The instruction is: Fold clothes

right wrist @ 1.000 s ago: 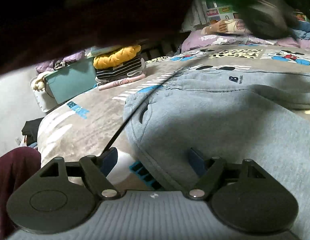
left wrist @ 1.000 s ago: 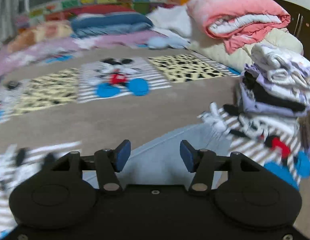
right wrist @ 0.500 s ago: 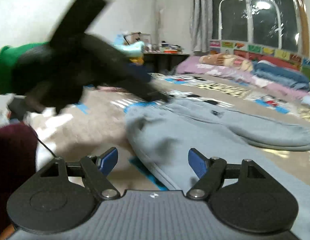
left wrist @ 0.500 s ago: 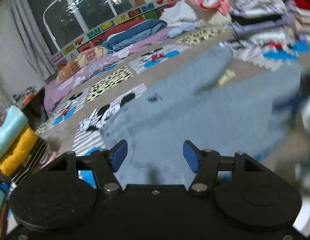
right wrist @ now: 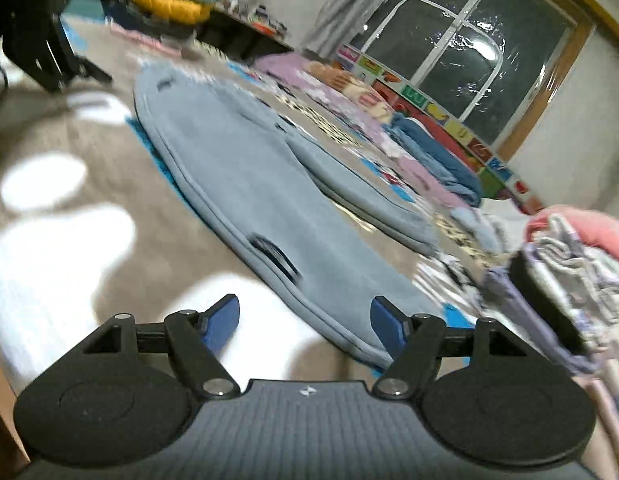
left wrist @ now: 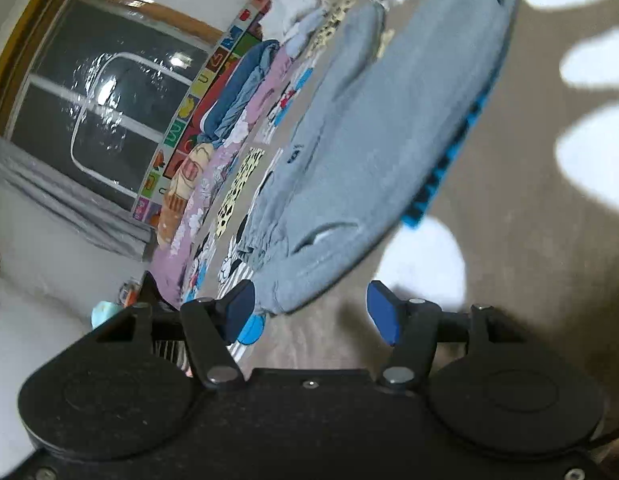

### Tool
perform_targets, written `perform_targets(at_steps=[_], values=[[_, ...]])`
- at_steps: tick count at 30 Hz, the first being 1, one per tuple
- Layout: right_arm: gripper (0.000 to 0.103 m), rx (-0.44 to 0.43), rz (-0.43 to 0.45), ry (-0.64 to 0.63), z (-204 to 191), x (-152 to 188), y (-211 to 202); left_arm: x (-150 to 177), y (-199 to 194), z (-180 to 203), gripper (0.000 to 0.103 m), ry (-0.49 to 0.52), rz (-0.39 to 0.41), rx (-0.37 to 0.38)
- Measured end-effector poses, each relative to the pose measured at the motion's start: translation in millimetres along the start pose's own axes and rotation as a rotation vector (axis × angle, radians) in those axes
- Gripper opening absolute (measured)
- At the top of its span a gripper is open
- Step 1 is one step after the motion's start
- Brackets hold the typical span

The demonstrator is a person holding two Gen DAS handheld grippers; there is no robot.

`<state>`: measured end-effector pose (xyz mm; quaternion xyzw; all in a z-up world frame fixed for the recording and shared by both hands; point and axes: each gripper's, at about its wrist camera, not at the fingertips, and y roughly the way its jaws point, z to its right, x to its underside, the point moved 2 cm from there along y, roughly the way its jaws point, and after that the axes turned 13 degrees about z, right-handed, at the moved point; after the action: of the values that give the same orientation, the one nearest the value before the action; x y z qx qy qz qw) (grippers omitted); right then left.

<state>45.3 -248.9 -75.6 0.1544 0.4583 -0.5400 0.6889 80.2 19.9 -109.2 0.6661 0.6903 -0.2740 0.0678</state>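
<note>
Grey sweatpants lie flat on the patterned bedspread. In the left wrist view, which is rolled sideways, my left gripper is open and empty just off the cuffed end of one leg. In the right wrist view the same sweatpants stretch away from my right gripper, which is open and empty over the near hem edge. The other gripper shows dark and blurred at the far left end of the pants.
A stack of folded clothes stands at the right, with pink bedding behind. Pillows and blankets line the far side under a window. A yellow garment pile sits at the far left.
Both grippers swung around fast. The left view rolled sideways and dropped to the cuff end of the pants. The right gripper moved to the opposite end, near the folded stack.
</note>
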Motion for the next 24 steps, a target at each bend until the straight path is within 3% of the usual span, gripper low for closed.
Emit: perform_targets(at_steps=[6, 11, 14, 20, 24], values=[[0.070, 0.088, -0.033, -0.089, 5, 15, 17, 19, 12, -2, 0.062, 0.045, -0.001, 0.004], [0.067, 0.069, -0.001, -0.304, -17, 18, 29, 24, 28, -6, 0.062, 0.065, 0.028, 0.007], [0.068, 0.008, 0.023, -0.391, -18, 20, 33, 28, 38, -12, 0.062, 0.076, 0.052, 0.009], [0.068, -0.149, 0.012, -0.402, 3, 21, 46, 36, 56, -20, 0.062, 0.086, 0.118, 0.039], [0.060, -0.202, 0.012, -0.409, 7, 17, 48, 41, 60, -23, 0.062, 0.065, 0.165, 0.064]])
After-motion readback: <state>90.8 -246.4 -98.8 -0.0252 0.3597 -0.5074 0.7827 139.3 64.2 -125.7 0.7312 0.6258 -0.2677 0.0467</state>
